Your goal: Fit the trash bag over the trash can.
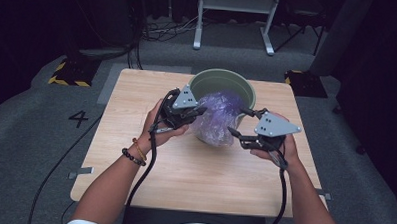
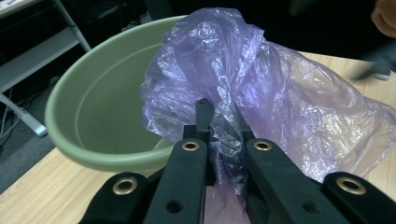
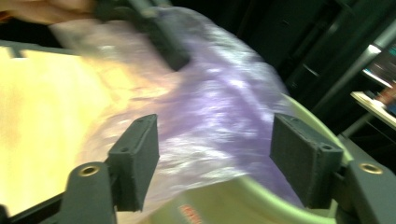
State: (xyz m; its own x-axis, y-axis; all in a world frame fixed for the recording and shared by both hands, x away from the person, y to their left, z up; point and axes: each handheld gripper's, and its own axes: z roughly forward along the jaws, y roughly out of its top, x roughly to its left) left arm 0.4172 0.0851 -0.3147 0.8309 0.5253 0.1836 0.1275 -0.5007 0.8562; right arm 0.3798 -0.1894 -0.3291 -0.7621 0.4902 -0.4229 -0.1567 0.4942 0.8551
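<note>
Plastic bag, thin and purple, drapes over the near rim of a green bucket at the table's far edge. Left gripper pinches its crumpled film; right gripper, jaws spread, hovers just beside it.

Light wood-grain tabletop on grey carpet, w/ a white metal frame stand beyond its far edge, yellow-black striped floor bases off its far-left and far-right corners, black "4" marking left of it.
</note>
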